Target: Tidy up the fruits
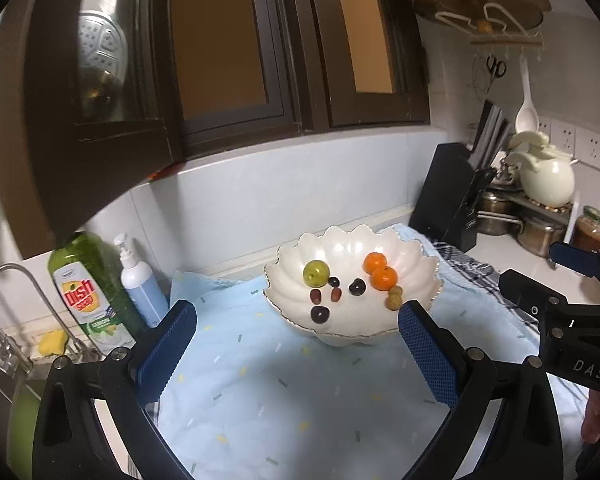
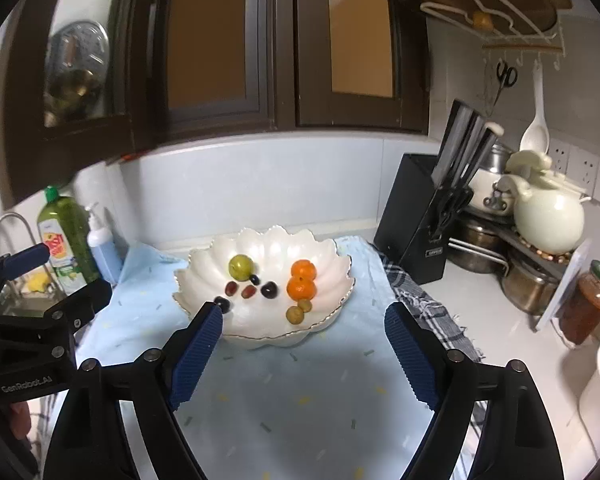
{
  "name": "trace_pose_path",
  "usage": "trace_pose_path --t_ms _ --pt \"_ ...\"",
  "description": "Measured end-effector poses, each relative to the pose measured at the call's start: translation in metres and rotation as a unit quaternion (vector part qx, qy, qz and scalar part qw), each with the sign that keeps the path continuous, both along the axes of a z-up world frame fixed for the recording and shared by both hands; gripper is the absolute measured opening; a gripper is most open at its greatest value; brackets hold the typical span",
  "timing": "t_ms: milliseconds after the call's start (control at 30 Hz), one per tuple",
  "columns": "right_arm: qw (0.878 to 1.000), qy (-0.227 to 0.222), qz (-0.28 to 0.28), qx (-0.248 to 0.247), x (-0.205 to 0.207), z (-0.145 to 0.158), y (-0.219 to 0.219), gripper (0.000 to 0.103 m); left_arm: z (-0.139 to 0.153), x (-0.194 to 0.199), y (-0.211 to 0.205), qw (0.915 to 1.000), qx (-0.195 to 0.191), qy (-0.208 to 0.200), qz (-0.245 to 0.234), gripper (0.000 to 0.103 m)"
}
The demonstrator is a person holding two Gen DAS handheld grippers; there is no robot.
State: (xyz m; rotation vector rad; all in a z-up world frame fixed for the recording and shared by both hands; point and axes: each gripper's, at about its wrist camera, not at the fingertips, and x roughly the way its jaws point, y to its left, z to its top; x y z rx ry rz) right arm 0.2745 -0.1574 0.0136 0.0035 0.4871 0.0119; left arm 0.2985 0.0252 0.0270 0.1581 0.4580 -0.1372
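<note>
- The left claw (image 1: 296,340) hangs over the blue cloth (image 1: 284,400) on the worktop, its jaws spread wide and holding nothing.
- Straight ahead of it, past the fingertips, stands the white scalloped bowl (image 1: 416,256), with all the fruit I can see lying inside it.
- Left to right in the bowl: a green fruit (image 1: 316,273) toward the back left, a row of small dark and reddish fruits (image 1: 320,313) across the middle, two oranges (image 1: 384,278) touching each other at the right, and two small brownish fruits (image 1: 394,300) just in front of the oranges.
- The right claw (image 2: 304,330) is also wide open and empty, and it too faces the bowl head on.
- From the right wrist view, the nearest dark fruit (image 2: 222,303) sits just beyond the left fingertip, while the brownish pair (image 2: 296,313) lies ahead, nearly between the fingers.
- Neither claw is clearly closer; the left has the shorter line to the green fruit, the right to the oranges.
- No fruit is seen lying outside the bowl, so the sorting looks nearly or fully finished, as far as I can judge.
</note>
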Motion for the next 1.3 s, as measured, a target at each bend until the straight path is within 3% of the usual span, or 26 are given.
trace_pose_path --t_ms 300,800,1167,1300 --pt "0.999 -0.030 0.016 -0.001 -0.059 0.017 -0.005 0.087 0.014 -0.068 -0.001 0.9995 -0.016 -0.017 0.020 0.103" --pt "0.999 -0.017 0.038 0.011 -0.166 0.014 -0.022 0.087 0.016 -0.183 -0.021 0.9990 -0.023 -0.029 0.024 0.103" --pt "0.999 -0.029 0.038 0.002 -0.234 0.018 -0.028 0.088 0.019 -0.248 -0.031 0.9987 -0.018 -0.045 0.014 0.103" --pt "0.999 -0.035 0.035 -0.001 -0.251 0.020 -0.030 0.092 0.022 -0.260 -0.034 0.9986 -0.018 -0.050 0.008 0.103"
